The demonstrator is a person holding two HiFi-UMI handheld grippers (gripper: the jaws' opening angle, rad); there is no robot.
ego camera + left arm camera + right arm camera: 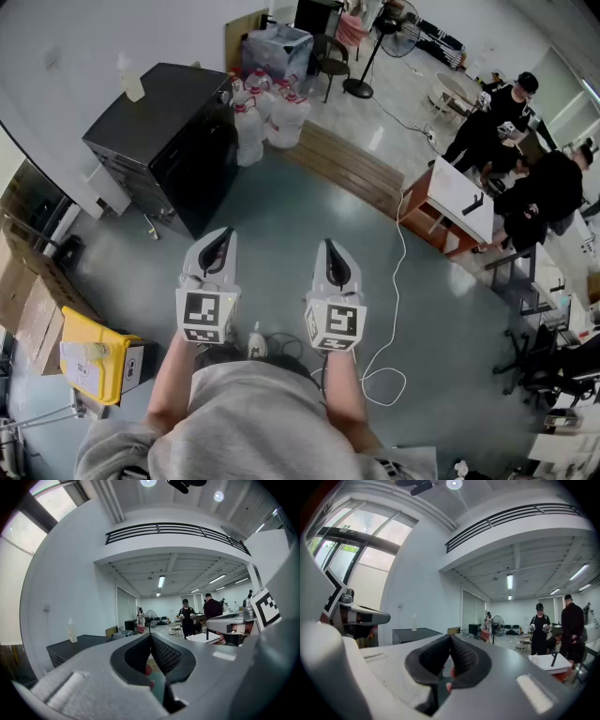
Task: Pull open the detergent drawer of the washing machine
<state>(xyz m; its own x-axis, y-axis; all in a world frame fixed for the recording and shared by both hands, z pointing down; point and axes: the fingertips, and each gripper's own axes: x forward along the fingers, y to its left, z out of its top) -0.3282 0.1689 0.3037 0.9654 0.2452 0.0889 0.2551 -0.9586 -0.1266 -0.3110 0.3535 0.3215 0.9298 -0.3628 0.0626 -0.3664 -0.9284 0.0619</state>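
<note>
- The left gripper and the right gripper are held side by side in front of the person, pointing level over the floor.
- The fingers of the left gripper are pressed together with nothing in them. The right gripper's fingers are the same.
- The big black box is probably the washing machine. It stands ahead and off to the left, well apart from both grippers, with a white bottle on top.
- I cannot make out the detergent drawer from here.
- The left gripper is nearer to the machine, so it looks like the handier one to reach with.
- Nothing has been touched yet. I think the person must first walk up to the machine's front, and the fingers must come apart before they can catch the drawer.
</note>
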